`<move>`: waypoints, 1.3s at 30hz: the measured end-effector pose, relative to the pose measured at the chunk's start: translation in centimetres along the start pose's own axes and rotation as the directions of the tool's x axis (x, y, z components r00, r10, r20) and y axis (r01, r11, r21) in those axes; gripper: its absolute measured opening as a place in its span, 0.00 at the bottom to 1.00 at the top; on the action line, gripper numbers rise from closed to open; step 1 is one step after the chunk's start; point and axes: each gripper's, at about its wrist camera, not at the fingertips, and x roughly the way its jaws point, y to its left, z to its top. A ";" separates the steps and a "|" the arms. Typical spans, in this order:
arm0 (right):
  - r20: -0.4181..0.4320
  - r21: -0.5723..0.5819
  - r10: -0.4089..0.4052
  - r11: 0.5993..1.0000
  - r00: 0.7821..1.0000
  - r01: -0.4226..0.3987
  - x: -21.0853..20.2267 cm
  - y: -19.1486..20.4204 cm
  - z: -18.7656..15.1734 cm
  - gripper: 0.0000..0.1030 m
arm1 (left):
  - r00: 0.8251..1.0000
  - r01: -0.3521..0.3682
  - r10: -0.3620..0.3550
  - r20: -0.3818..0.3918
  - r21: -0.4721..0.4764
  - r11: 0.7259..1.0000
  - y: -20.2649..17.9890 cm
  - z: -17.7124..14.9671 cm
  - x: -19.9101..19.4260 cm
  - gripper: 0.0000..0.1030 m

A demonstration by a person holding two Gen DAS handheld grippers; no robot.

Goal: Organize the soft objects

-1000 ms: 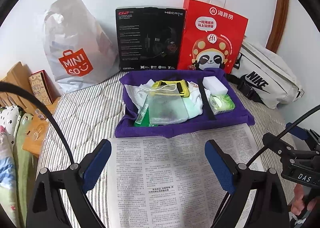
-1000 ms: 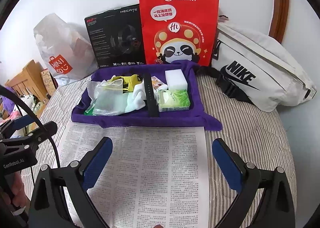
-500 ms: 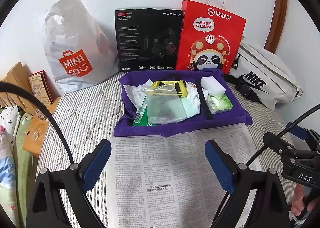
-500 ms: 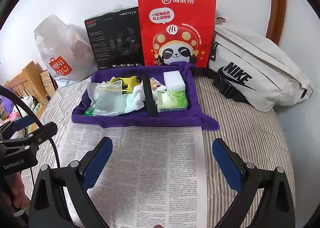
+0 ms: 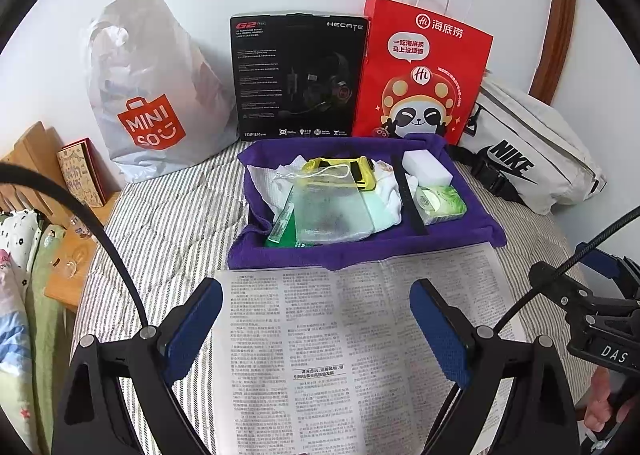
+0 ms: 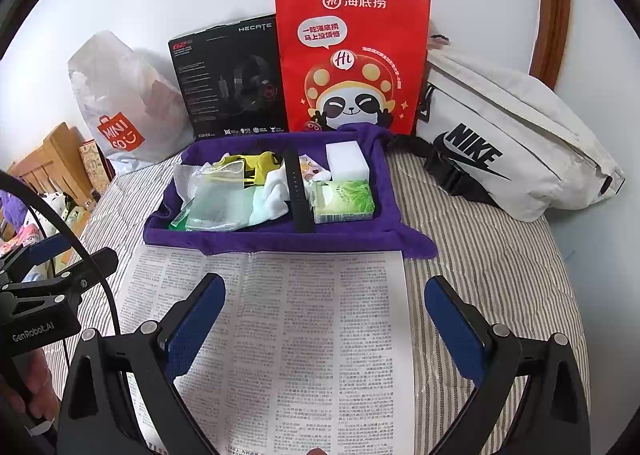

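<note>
A purple cloth-lined tray (image 5: 476,221) (image 6: 384,175) sits on the striped bed. It holds a clear plastic pouch (image 5: 332,211) (image 6: 218,203), a yellow pouch (image 5: 352,171) (image 6: 264,163), white cloth (image 6: 276,191), a white sponge block (image 5: 426,167) (image 6: 346,159), a green tissue pack (image 5: 440,203) (image 6: 346,201) and a black strap (image 5: 408,195) (image 6: 298,191). A newspaper sheet (image 5: 340,335) (image 6: 304,327) lies in front of the tray. My left gripper (image 5: 316,319) and right gripper (image 6: 320,315) are both open and empty, above the newspaper.
Against the wall stand a white Miniso bag (image 5: 152,95) (image 6: 124,103), a black headset box (image 5: 296,75) (image 6: 228,79) and a red paper bag (image 5: 424,75) (image 6: 352,63). A white Nike bag (image 5: 528,147) (image 6: 512,143) lies at right. A wooden bedside shelf (image 5: 40,159) is at left.
Both grippers have drawn back a little from the tray and stay open. Nothing on the bed has moved.
</note>
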 end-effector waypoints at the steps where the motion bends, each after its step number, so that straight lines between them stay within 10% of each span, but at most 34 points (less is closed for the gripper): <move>1: -0.001 -0.001 0.001 1.000 1.000 -0.001 0.1 0.0 0.0 0.96 | 1.000 0.000 0.000 0.002 -0.003 1.000 0.1 0.0 0.0 0.92; 39: -0.010 0.011 0.008 1.000 1.000 -0.008 0.2 0.0 -0.3 0.96 | 1.000 0.008 -0.008 -0.006 0.002 1.000 0.3 0.0 0.0 0.92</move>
